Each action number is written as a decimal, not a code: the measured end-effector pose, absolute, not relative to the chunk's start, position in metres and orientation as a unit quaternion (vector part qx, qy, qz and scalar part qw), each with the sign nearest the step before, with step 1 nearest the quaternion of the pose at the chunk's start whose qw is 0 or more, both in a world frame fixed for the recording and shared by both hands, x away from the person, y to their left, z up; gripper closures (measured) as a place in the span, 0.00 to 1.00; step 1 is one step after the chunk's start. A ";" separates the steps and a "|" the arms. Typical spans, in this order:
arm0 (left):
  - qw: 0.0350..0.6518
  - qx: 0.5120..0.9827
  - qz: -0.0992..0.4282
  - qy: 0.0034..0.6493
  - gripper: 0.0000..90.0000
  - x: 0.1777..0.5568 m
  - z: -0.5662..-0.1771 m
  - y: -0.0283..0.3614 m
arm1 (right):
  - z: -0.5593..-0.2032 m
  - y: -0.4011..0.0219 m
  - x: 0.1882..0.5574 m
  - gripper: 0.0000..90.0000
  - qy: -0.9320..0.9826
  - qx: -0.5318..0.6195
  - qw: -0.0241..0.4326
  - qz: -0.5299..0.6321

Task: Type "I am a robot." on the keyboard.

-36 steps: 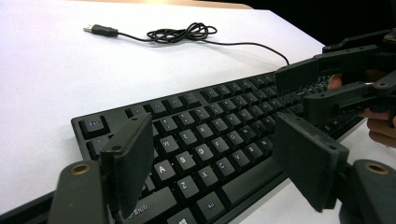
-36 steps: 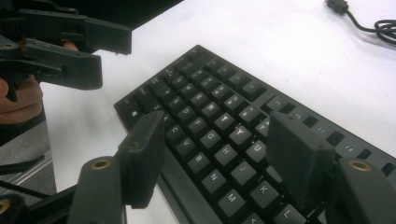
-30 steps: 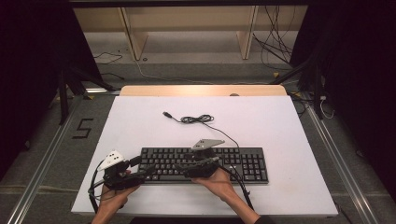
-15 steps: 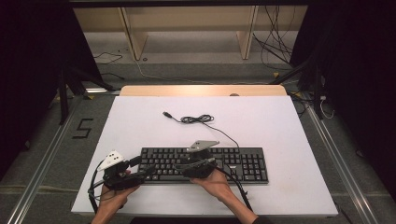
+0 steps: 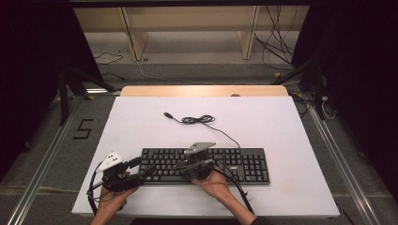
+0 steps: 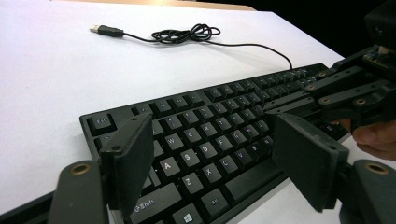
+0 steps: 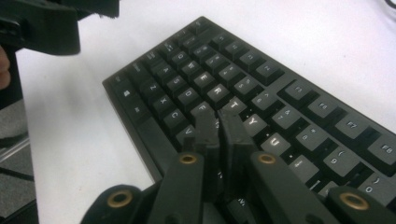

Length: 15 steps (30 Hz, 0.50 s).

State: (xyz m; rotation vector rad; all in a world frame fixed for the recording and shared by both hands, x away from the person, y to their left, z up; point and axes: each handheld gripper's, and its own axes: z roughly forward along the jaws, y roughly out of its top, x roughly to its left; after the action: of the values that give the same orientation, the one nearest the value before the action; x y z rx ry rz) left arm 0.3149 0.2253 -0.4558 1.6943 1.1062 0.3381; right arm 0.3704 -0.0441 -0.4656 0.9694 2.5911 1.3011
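Observation:
A black keyboard (image 5: 234, 164) lies along the near part of the white table, and its cable (image 5: 199, 120) curls away behind it to a USB plug (image 5: 167, 115). My left gripper (image 5: 146, 170) is open at the keyboard's left end. In the left gripper view its wide-apart jaws (image 6: 215, 158) frame the letter keys (image 6: 205, 140) without pressing on them. My right gripper (image 5: 182, 167) hangs low over the middle keys. Its jaws (image 7: 218, 122) have just been closing and now stand shut together above the G and T keys (image 7: 233, 105), with nothing between them.
The table (image 5: 281, 126) ends close in front of the keyboard, where both hands come in. A wooden strip (image 5: 202, 91) runs along the far edge. Shelving legs and loose cables (image 5: 277, 42) stand on the floor beyond.
The right gripper's jaws have come together over the keys, and it has edged slightly left. The left gripper and the keyboard have stayed put.

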 end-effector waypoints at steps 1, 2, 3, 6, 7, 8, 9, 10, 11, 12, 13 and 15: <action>0.518 0.706 0.141 0.461 0.32 0.315 -0.456 0.225 | -0.467 -0.043 0.370 1.00 0.848 0.316 0.041 0.423; 0.519 0.706 0.140 0.462 0.32 0.315 -0.456 0.225 | -0.467 -0.042 0.371 1.00 0.849 0.317 0.043 0.420; 0.519 0.706 0.141 0.461 0.32 0.315 -0.456 0.225 | -0.468 -0.041 0.371 1.00 0.850 0.318 0.045 0.417; 0.519 0.705 0.140 0.461 0.32 0.315 -0.456 0.225 | -0.471 -0.039 0.371 1.00 0.853 0.318 0.043 0.411; 0.519 0.706 0.140 0.460 0.32 0.315 -0.456 0.225 | -0.472 -0.038 0.371 1.00 0.854 0.318 0.044 0.410; 0.520 0.705 0.140 0.461 0.32 0.315 -0.456 0.225 | -0.472 -0.037 0.371 1.00 0.854 0.318 0.044 0.410; 0.520 0.706 0.140 0.460 0.32 0.315 -0.456 0.225 | -0.473 -0.037 0.371 1.00 0.855 0.317 0.044 0.409; 0.521 0.705 0.140 0.460 0.32 0.315 -0.456 0.225 | -0.473 -0.036 0.371 1.00 0.855 0.316 0.043 0.408; 0.521 0.706 0.140 0.459 0.32 0.315 -0.456 0.225 | -0.473 -0.036 0.371 1.00 0.856 0.317 0.043 0.407; 0.523 0.704 0.139 0.460 0.32 0.314 -0.456 0.224 | -0.474 -0.035 0.370 1.00 0.856 0.316 0.043 0.407; 0.523 0.704 0.139 0.459 0.32 0.314 -0.456 0.224 | -0.474 -0.035 0.370 1.00 0.857 0.315 0.042 0.406; 0.524 0.706 0.139 0.457 0.32 0.314 -0.456 0.225 | -0.475 -0.034 0.370 1.00 0.858 0.314 0.041 0.406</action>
State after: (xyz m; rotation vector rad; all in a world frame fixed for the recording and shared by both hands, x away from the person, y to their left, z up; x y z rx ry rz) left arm 0.3144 0.2247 -0.4558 1.6893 1.0931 0.3337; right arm 0.3698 -0.0338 -0.4750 0.9604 2.6267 1.2423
